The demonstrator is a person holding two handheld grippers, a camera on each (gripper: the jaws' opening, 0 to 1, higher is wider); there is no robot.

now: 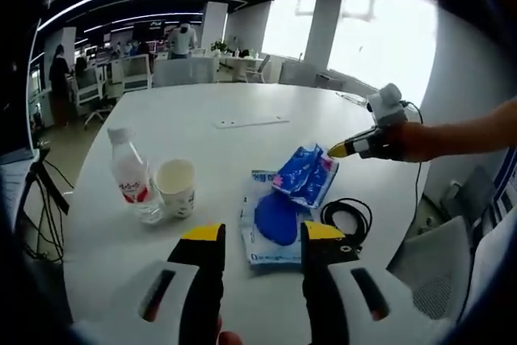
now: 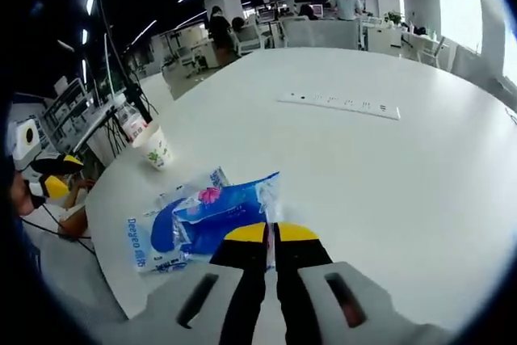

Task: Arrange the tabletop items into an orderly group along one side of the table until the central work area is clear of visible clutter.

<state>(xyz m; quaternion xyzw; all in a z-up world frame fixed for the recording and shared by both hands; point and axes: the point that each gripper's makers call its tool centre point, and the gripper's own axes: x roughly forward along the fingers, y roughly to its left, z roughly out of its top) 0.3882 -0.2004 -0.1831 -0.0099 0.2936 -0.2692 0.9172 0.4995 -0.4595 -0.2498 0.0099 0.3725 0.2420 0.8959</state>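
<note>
On the white table (image 1: 202, 111), a clear water bottle (image 1: 129, 177) with a red label stands beside a paper cup (image 1: 176, 188). Right of them, a flat blue-and-white packet (image 1: 271, 224) lies under a crumpled blue packet (image 1: 305, 174), with a coiled black cable (image 1: 347, 217) next to them. My left gripper (image 1: 262, 236) is open just short of the flat packet, nothing between its jaws. My right gripper (image 1: 343, 149), held by a hand, points at the crumpled packet's corner. In the right gripper view my right gripper (image 2: 271, 233) is shut at the crumpled packet's (image 2: 230, 204) edge.
A flush socket strip (image 2: 339, 104) sits mid-table. A tripod (image 1: 40, 179) stands off the table's left edge and grey chairs (image 1: 432, 268) at its right. The cup (image 2: 157, 149), bottle (image 2: 133, 123) and my left gripper (image 2: 55, 177) sit along one table edge. People stand among the desks behind.
</note>
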